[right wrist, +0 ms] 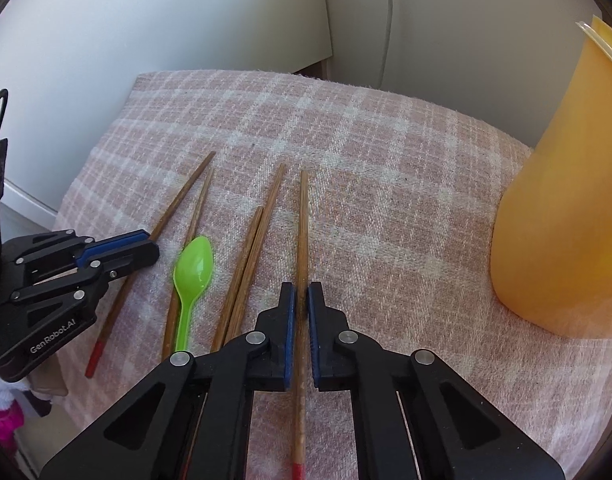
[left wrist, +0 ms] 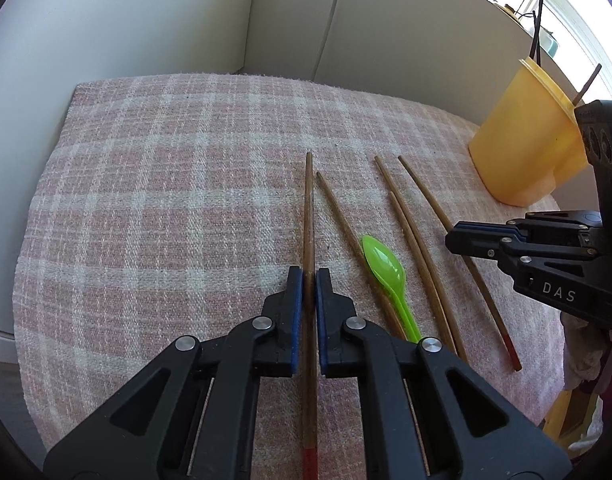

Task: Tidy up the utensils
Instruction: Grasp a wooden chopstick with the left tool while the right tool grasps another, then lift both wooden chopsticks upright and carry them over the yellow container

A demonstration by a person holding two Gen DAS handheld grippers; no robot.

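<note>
Both wrist views look closely forward over the same plaid cloth (left wrist: 166, 200) from neighbouring sides.

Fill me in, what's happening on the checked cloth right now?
Each hand-held gripper is closed around one wooden chopstick lying on the pink checked cloth. The left hand-held gripper grips the leftmost chopstick; the right hand-held gripper grips the rightmost chopstick. Both sticks look low, at or near the cloth. Between them lie three more chopsticks and a green plastic spoon. The yellow cup at the right already holds a few dark sticks.
</note>
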